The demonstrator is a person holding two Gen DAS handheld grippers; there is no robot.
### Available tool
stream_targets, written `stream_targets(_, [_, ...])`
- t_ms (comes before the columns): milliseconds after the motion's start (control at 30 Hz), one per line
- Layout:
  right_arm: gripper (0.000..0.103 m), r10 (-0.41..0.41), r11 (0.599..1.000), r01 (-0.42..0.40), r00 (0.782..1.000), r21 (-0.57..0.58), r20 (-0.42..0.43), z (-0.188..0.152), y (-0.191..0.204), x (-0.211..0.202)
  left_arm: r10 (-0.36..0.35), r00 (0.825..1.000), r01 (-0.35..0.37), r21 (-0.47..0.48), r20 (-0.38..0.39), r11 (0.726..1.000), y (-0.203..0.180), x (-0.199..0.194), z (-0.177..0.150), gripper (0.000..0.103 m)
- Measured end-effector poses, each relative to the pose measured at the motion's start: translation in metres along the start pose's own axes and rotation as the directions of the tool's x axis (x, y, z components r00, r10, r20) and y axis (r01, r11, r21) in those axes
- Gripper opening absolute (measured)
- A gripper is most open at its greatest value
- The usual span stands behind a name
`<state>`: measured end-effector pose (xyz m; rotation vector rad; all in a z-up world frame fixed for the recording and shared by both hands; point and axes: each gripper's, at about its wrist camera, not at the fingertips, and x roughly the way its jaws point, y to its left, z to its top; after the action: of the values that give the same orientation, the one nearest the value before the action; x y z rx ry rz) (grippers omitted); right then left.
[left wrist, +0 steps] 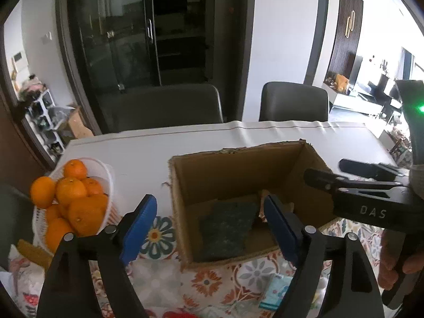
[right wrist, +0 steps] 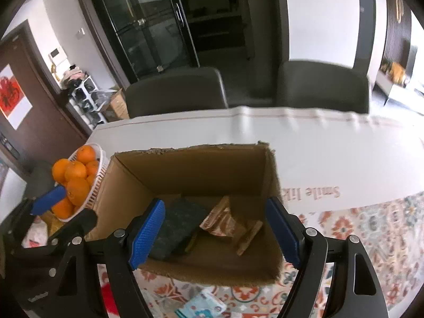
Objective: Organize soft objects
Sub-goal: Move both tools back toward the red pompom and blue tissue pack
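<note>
1. Cardboard box (right wrist: 190,175): open-topped on the desk (right wrist: 331,159), serving as collection bin.
2. Dark sponge (right wrist: 177,228) and brown packet (right wrist: 225,221): lying inside on the box floor.
3. Left gripper (left wrist: 209,228), right gripper (right wrist: 214,234): fingers wide, empty, poised over the box.
4. Basket of oranges (left wrist: 71,196): beside the box, apart.

Daylight is admitted from the right, where the far room (left wrist: 371,84) is overexposed. The dark glass cabinet (left wrist: 137,39) is left dim. Strong fisheye curvature and black vignetted corners are recorded in both views. Motion blur is noted on the right view's chairs (right wrist: 320,87) and tablecloth (right wrist: 357,228).
</note>
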<state>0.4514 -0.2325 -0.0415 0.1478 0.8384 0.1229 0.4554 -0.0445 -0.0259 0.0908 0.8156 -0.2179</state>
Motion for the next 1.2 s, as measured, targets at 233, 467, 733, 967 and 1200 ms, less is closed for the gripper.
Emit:
stream_targets(233, [0.079,-0.055,0.998,0.055,0.998,-0.028,0.016,-0.014,0.013,-0.025,0.031,0.999,-0.031,-0.016,0.017,0.999,0.009,-0.026,-0.017,0.092])
stream_targets(467, [0.079,-0.035,0.999,0.035,0.999,-0.041,-0.008,-0.034,0.03,-0.035,0.05,0.999,-0.051,-0.057,-0.017,0.997,0.021,-0.043,-0.036,0.096])
stream_targets(733, [0.079,-0.008,1.0,0.006,0.998,-0.022,-0.057,-0.062,0.041,-0.033,0.077,0.995,-0.084,-0.106,-0.061,0.991,0.033,-0.057,-0.067,0.096])
stream_targets(967, [0.079,0.012,1.0,-0.011,0.993,0.007,-0.119,-0.089,0.045,-0.02,0.08,0.988,-0.097,-0.125,-0.131,0.987,0.037,-0.052,-0.091,0.096])
stream_targets(1200, [0.079,0.015,1.0,-0.01,0.979,0.026,-0.201,-0.112,0.041,0.004,0.069,0.975,-0.1,-0.137,-0.211,0.985,0.039,-0.036,-0.112,0.096])
